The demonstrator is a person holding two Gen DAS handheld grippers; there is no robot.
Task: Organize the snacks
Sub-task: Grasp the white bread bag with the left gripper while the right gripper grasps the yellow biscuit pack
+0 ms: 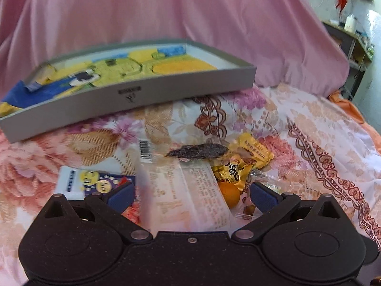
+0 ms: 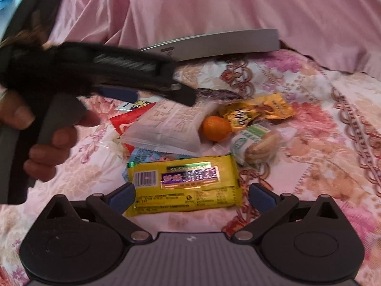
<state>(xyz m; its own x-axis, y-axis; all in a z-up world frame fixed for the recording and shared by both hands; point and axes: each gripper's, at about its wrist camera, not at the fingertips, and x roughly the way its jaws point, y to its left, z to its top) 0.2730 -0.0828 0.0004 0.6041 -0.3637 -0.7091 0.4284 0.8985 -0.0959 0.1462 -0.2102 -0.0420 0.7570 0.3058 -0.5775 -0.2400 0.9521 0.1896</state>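
A pile of snacks lies on a floral bedspread. My left gripper is open above a clear white packet, with a small orange, a gold wrapper and a dark dried snack just beyond. A grey tray with several yellow and blue packets sits further back. My right gripper is open, its fingers either side of a yellow bar packet. The left gripper's body shows in the right wrist view, over the white packet. A biscuit pack lies right of the orange.
A pink cloth hangs behind the tray. A blue and white smiley packet lies left of the white packet. A red packet and a blue packet are tucked under the pile. A shelf stands at the far right.
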